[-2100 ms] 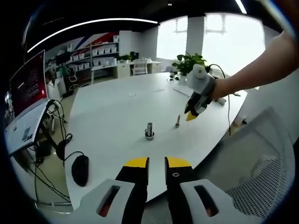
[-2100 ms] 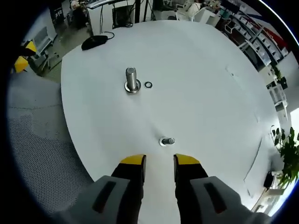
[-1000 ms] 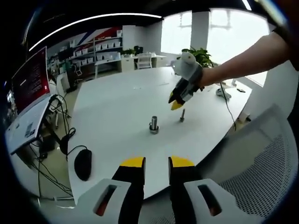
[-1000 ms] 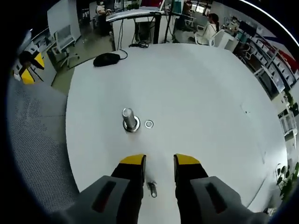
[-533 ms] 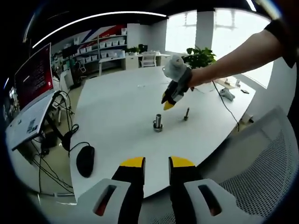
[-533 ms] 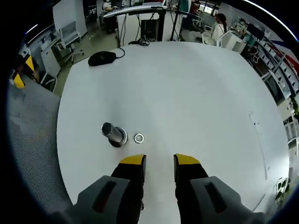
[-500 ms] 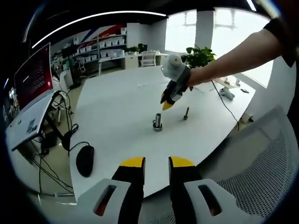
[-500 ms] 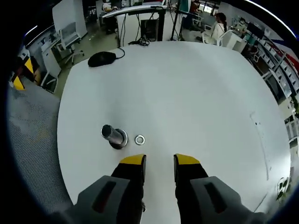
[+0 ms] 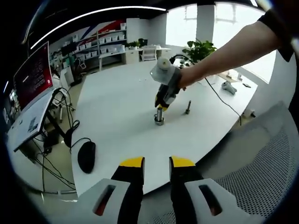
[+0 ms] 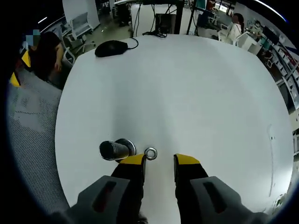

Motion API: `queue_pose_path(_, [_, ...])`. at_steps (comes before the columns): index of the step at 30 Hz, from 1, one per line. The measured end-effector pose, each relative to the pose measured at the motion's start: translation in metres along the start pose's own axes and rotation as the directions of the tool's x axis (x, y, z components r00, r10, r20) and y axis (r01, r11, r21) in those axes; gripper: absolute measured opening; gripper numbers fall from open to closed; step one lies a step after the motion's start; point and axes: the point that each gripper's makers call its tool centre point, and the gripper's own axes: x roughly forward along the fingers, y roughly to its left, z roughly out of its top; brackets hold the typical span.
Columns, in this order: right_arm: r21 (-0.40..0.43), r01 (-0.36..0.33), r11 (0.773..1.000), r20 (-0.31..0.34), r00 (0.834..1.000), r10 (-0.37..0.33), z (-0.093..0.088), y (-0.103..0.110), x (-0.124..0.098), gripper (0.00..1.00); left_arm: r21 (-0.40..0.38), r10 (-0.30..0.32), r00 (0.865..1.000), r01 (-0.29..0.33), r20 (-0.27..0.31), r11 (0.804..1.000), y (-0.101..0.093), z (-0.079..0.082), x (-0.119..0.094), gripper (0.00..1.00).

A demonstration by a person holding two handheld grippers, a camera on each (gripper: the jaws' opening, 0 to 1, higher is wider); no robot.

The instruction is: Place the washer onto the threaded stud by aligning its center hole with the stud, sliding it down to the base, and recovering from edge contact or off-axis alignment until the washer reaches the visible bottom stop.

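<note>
Right gripper (image 10: 158, 161) has dropped in close since half a second ago, so its jaws are spread and empty right over the washer (image 10: 150, 153), which lies flat on the white worktop (image 10: 196, 88) just beside the threaded stud (image 10: 113, 150). Left gripper (image 9: 156, 163) hangs back off the worktop edge, jaws apart, nothing in them, with a black mouse (image 9: 87, 157) near that edge.

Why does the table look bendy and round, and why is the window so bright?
In the left gripper view the fisheye lens curves the white table and the ceiling light; the windows are washed out white by daylight. In the right gripper view the table bulges like a dome, the washer and stud stay sharp, and shadows are faint.
</note>
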Motion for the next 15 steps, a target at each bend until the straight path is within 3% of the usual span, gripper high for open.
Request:
queue_pose_path(9, [-0.012, -0.033, 0.999, 0.053, 0.998, 0.033, 0.001, -0.007, 0.018, 0.26, -0.013, 0.011, 1.0, -0.01, 0.015, 1.0, 0.007, -0.001, 0.001, 0.18])
queue_pose_path(15, [-0.028, -0.049, 0.998, 0.06, 0.997, 0.051, 0.002, 0.002, 0.012, 0.26, -0.003, 0.015, 1.0, -0.015, -0.003, 1.0, 0.004, -0.002, 0.001, 0.18])
